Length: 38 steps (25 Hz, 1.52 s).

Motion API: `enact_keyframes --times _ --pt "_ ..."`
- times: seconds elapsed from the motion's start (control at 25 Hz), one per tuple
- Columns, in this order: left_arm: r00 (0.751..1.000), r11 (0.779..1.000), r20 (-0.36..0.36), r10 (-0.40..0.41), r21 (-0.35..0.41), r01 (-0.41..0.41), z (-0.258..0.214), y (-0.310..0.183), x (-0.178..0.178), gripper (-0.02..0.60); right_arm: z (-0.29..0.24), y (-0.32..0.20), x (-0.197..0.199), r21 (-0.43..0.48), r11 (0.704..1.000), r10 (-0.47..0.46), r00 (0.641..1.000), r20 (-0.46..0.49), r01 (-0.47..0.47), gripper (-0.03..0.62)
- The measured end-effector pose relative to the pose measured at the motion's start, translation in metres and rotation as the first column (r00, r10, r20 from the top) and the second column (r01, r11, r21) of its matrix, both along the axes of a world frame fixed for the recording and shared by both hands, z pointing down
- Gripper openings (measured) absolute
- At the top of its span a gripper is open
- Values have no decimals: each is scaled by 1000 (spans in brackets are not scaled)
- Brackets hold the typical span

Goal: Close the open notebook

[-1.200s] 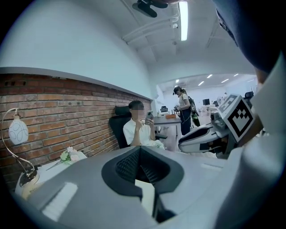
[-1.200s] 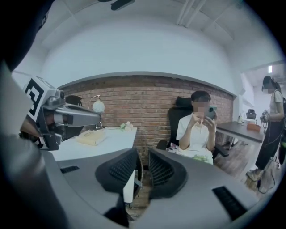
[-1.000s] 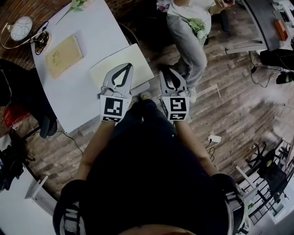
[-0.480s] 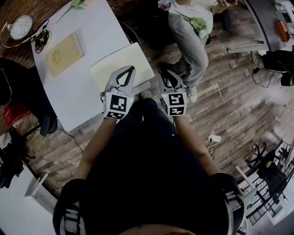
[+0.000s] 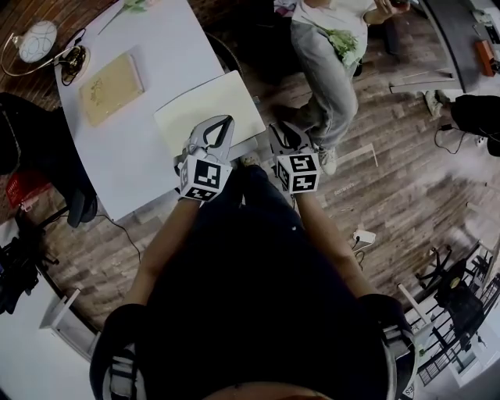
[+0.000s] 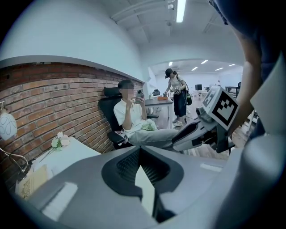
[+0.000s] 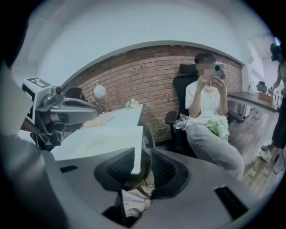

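The notebook (image 5: 209,109) lies open and flat, cream pages up, at the near right corner of the white table (image 5: 133,148). My left gripper (image 5: 225,121) hangs over its near edge with the fingertips meeting, shut on nothing; in the left gripper view a strip of the page (image 6: 145,188) shows behind the shut left gripper (image 6: 140,148). My right gripper (image 5: 277,129) is just off the table's right edge, beside the notebook. Its jaws are opening, and nothing is pressed between them. In the right gripper view the notebook's (image 7: 103,141) corner shows beyond the right gripper (image 7: 143,154).
A tan closed book (image 5: 111,87) lies further back on the table, near a round lamp (image 5: 37,43) and a flower sprig (image 5: 133,6). A seated person in grey trousers (image 5: 328,62) is close beyond the table's right side. A dark chair (image 5: 31,156) stands to the left.
Both grippers have sunk toward the table. The left tips have settled over the notebook's near edge, and the right gripper has come down beside its right edge.
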<state>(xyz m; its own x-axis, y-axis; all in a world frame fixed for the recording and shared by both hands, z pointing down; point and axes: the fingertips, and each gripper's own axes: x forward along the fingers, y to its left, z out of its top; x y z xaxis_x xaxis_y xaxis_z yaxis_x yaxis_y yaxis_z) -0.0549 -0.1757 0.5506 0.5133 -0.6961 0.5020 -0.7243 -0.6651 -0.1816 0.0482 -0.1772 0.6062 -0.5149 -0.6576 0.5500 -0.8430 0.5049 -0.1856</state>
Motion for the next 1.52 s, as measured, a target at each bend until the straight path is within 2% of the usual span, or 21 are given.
enact_keyframes --times 0.76,1.16,1.52 --pt "1000 999 13 -13 -31 13 8 -1 -4 -5 43 3 -12 -215 976 14 981 194 29 114" --pt "999 998 12 -46 -36 46 8 -2 -12 -5 60 7 -20 -296 953 1 972 236 71 114" --pt "997 997 6 -75 -33 75 6 1 -18 -5 66 6 -18 -382 922 84 931 356 63 114"
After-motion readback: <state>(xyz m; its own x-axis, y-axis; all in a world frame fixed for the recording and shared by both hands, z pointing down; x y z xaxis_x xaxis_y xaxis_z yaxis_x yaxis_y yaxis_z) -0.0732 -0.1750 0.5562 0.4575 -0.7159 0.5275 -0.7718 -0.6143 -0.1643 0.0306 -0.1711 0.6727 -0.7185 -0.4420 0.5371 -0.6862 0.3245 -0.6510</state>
